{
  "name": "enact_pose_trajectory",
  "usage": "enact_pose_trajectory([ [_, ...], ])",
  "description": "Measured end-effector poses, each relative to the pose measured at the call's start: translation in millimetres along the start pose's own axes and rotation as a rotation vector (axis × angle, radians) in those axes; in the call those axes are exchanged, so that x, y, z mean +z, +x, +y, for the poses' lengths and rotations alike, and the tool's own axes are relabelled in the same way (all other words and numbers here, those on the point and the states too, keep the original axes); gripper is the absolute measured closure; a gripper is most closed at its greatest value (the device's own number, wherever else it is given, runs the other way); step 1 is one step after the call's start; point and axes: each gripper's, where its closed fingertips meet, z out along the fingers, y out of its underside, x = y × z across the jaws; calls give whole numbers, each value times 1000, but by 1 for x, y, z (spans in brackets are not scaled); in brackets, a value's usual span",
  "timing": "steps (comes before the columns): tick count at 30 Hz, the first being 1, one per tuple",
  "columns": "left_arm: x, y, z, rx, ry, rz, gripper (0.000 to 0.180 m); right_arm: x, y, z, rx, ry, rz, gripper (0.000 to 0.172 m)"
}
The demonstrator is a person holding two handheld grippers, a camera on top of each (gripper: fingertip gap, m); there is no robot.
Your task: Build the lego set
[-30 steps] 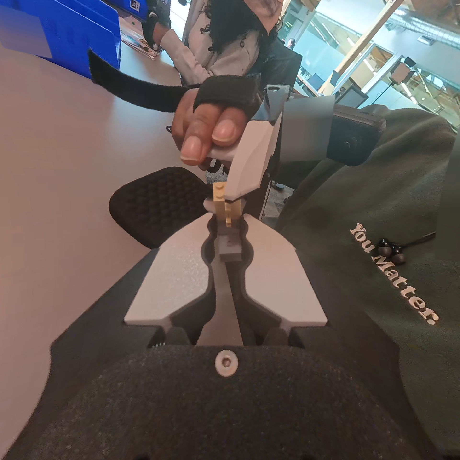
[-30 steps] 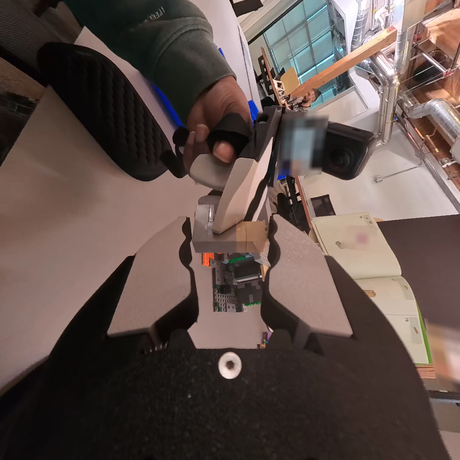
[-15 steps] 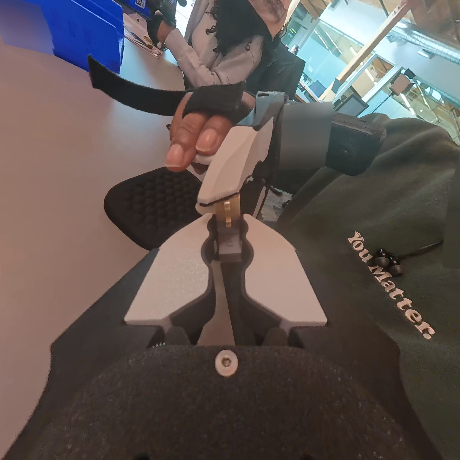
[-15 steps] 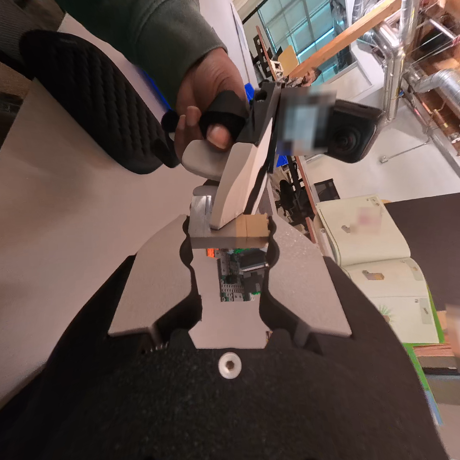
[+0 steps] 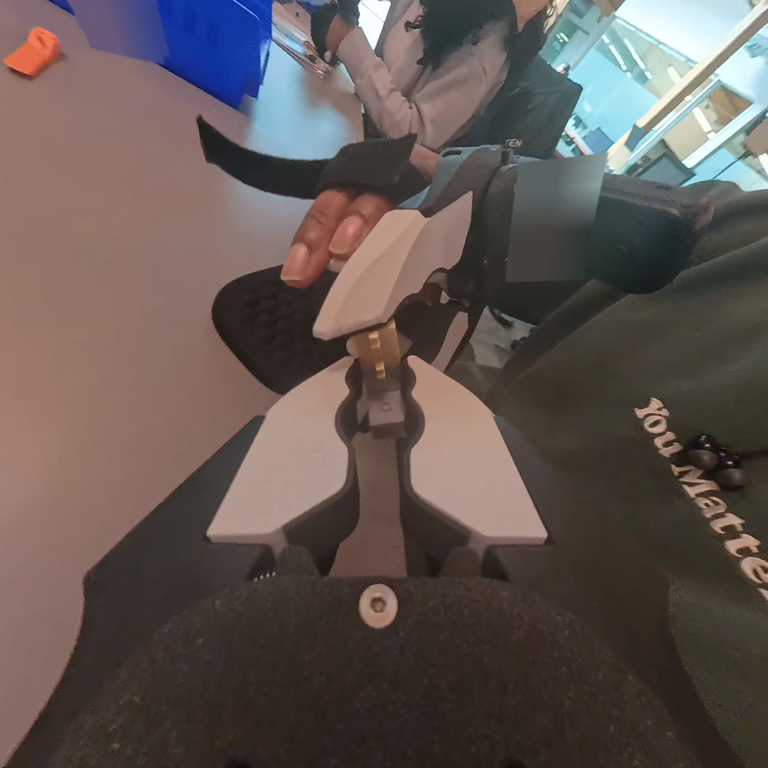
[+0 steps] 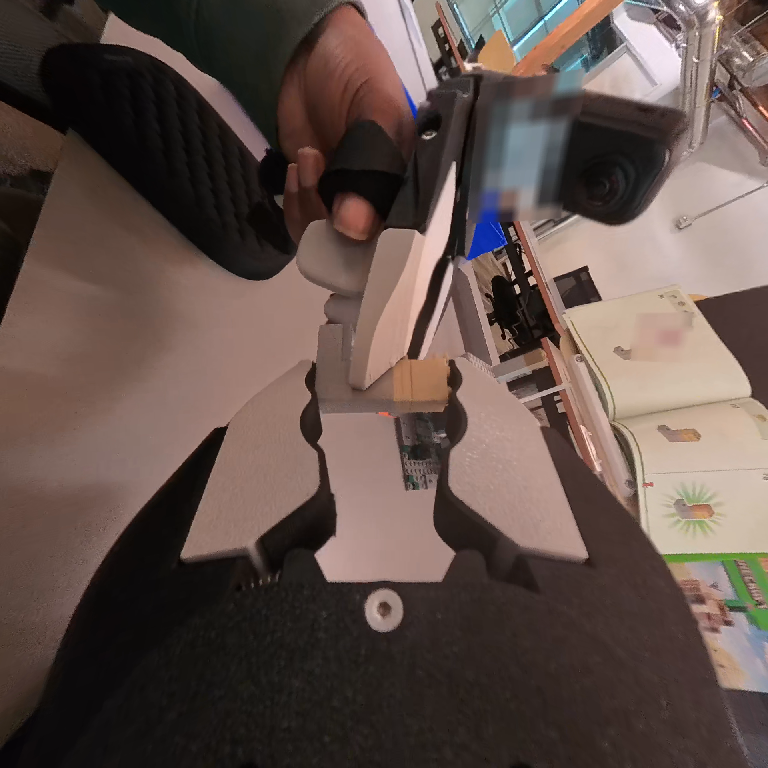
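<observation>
Both tongs are clamped on the same little grey-and-tan brick piece, dead centre of each frame. The right gripper pinches it lengthwise, grey end at the left fingertip, tan end at the right. The left gripper squeezes it narrow-ways, coming in from above in the right wrist view. An open instruction booklet sits at right.

Light: bright daylight came from far windows.
Bench: dim, warm-toned.
Blur: backgrounds soft.
Edges: bent by wide-angle distortion.
</observation>
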Motion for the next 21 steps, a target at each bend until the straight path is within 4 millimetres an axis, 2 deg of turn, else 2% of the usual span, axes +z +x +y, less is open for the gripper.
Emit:
enact_pose_trajectory([
  [2,0,-8,6,63,-28,-71,164,1,-5,1,23,15,-40,111],
  [5,-2,-17,16,171,-85,-199,164,-6,-9,3,155,42,-157,107],
  [9,-7,-32,23,357,-195,-423,164,-15,-2,8,323,49,-276,126],
  [13,-5,-37,28,495,-294,-557,164,-11,-6,12,351,4,-354,134],
  [15,-3,-37,30,521,-317,-578,164,-6,-13,17,327,-44,-384,135],
  [18,-5,-40,32,555,-349,-614,164,-1,-20,22,297,-72,-386,151],
  [21,-4,-41,37,574,-379,-629,164,0,-25,23,324,-78,-409,153],
])
